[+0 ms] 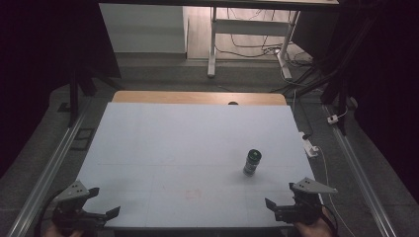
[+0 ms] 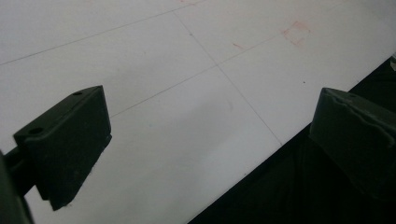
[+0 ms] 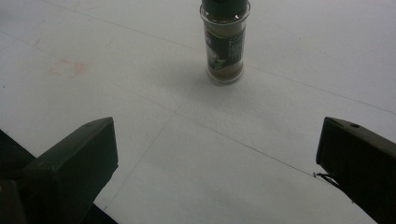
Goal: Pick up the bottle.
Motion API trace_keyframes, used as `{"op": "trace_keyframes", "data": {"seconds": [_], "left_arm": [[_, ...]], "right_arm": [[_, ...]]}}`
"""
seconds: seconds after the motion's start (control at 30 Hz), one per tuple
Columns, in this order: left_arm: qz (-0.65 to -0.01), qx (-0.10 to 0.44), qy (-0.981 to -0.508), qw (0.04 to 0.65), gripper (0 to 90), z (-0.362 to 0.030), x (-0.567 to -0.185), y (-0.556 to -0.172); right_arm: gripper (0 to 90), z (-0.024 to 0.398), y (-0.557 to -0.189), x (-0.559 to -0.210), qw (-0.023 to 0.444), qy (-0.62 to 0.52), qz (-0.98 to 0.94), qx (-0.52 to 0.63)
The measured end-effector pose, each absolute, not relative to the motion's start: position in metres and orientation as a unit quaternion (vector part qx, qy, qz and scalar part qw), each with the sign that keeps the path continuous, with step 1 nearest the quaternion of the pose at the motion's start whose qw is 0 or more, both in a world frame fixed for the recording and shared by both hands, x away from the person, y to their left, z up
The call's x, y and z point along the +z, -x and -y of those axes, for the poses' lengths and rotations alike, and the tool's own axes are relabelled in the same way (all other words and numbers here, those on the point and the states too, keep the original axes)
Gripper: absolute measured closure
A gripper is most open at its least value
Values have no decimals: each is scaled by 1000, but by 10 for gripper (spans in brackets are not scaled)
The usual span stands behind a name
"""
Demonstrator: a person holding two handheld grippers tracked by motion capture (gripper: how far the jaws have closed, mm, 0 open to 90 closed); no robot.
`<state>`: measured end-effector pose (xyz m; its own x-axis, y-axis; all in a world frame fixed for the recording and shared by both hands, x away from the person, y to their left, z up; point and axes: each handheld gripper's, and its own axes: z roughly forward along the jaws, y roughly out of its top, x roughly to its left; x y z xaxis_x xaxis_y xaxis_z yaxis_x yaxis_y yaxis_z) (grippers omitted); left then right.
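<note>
A small glass spice jar (image 1: 252, 162) with a dark lid and dark label stands upright on the white table (image 1: 163, 148), right of centre. In the right gripper view the spice jar (image 3: 225, 44) is straight ahead, well beyond the jaws. My right gripper (image 1: 280, 201) rests at the table's front right corner, open and empty; its jaws stand wide apart in its own view (image 3: 217, 161). At the front left corner my left gripper (image 1: 103, 202) is open too, holding nothing, with its jaws (image 2: 210, 140) spread over the table's front edge.
A faint red mark (image 1: 192, 194) lies on the table near the front middle. A strip of wood (image 1: 197, 98) shows along the far edge. Metal rails (image 1: 54, 163) run along both sides. A white power strip (image 1: 310, 147) lies off the right edge.
</note>
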<state>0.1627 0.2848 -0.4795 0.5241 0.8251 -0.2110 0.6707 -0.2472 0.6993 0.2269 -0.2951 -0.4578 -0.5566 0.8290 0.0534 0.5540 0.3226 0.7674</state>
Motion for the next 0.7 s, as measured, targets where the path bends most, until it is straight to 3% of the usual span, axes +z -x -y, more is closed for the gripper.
{"op": "trace_keyframes", "data": {"seconds": [0.7], "left_arm": [[-479,99,-783,384,0,-285,-480,-163]], "right_arm": [[0,285,-239,-452,183,-403,-789,427]]}}
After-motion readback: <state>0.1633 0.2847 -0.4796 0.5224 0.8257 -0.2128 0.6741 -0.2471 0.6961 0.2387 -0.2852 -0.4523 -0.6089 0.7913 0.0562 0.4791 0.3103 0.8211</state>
